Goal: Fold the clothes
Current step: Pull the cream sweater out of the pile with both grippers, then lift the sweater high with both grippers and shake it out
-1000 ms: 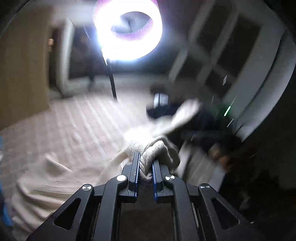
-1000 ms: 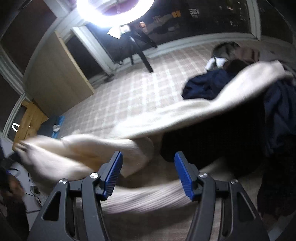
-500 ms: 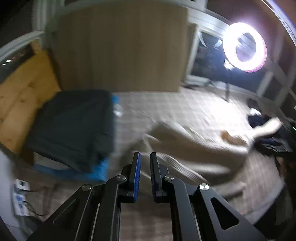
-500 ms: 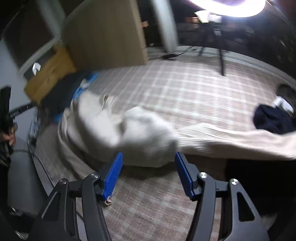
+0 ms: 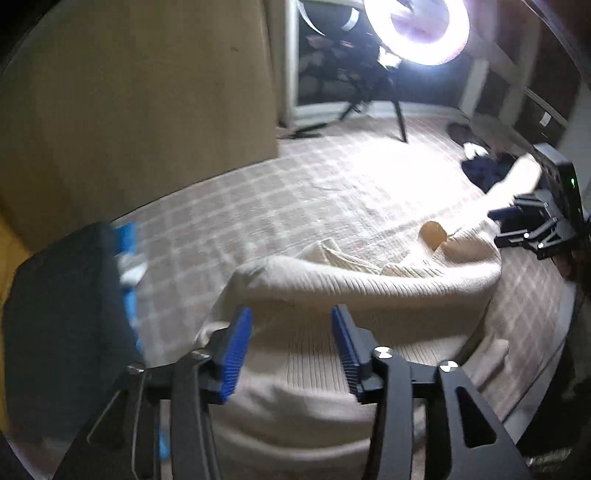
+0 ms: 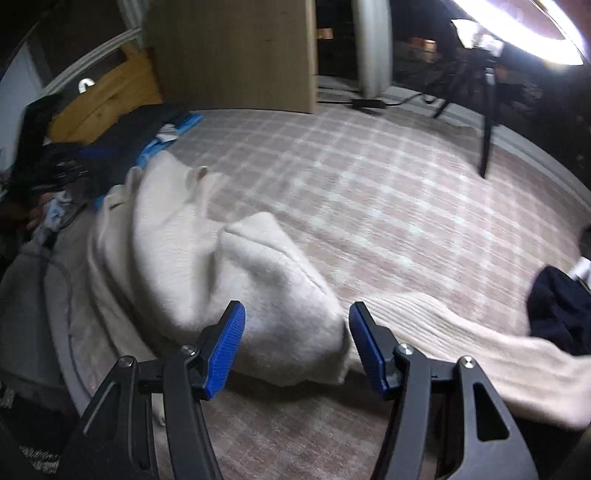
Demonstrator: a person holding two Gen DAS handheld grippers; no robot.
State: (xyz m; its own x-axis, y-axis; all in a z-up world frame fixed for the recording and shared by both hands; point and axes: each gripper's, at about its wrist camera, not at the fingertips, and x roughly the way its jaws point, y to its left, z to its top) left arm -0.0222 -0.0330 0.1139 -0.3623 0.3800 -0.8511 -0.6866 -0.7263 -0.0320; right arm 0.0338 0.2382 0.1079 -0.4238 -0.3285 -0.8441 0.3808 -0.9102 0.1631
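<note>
Plaid cover (image 5: 332,192), both tongs downward

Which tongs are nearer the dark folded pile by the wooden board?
Left. The left tongs, opening over the cream sweater, sit beside the dark pile; the right tongs are across the sweater.

Left gripper (image 5: 291,347) jaws opening over cream knit sweater (image 5: 369,291), plaid rug (image 5: 295,192), ring light (image 5: 417,29)
</note>
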